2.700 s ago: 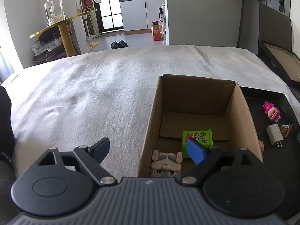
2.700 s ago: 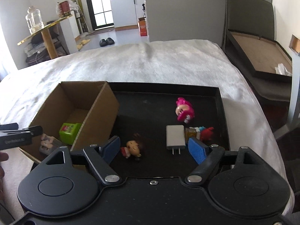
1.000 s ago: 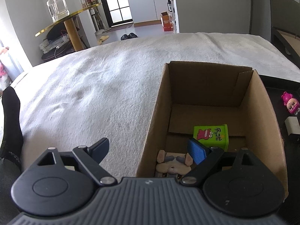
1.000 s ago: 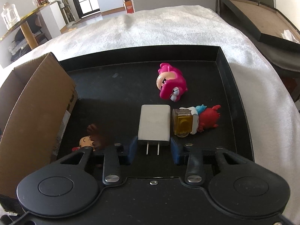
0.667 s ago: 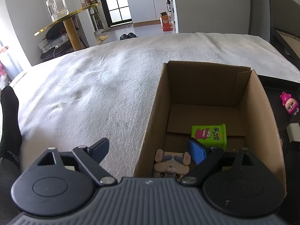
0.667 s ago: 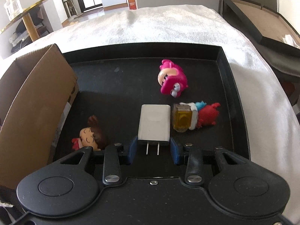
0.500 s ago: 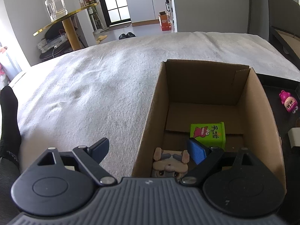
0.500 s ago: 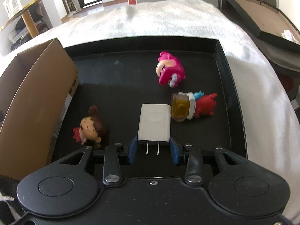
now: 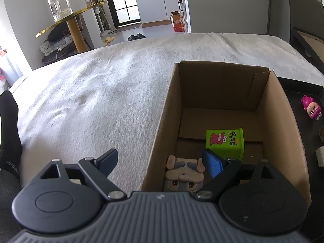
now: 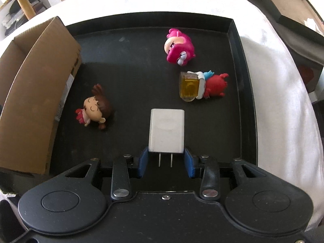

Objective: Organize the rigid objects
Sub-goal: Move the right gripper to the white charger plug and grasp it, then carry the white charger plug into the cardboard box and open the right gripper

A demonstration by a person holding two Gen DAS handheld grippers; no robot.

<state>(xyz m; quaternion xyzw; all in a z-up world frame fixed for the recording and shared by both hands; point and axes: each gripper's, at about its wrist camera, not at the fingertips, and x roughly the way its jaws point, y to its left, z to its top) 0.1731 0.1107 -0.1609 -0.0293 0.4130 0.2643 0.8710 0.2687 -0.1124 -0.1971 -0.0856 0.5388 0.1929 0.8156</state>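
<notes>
My right gripper (image 10: pixel 165 165) is shut on a white plug adapter (image 10: pixel 166 130) and holds it above the black tray (image 10: pixel 246 93). On the tray lie a pink figure (image 10: pixel 179 45), a red crab toy with a yellow block (image 10: pixel 202 86) and a brown-haired doll (image 10: pixel 95 107). My left gripper (image 9: pixel 160 161) is open and empty, straddling the near left wall of the cardboard box (image 9: pixel 166 117). Inside the box lie a green toy box (image 9: pixel 224 140) and a grey dog-face toy (image 9: pixel 184 177).
The box (image 10: pixel 38 81) stands left of the tray on a white blanket (image 9: pixel 91 93). A gold side table (image 9: pixel 68 26) with a glass jar is far left. A dark flat box (image 10: pixel 283 2) lies far right. A black sock (image 9: pixel 8 133) is at the left edge.
My right gripper closed on the white plug adapter and has lifted it up off the tray. My left gripper stays open and shifted slightly at the box.
</notes>
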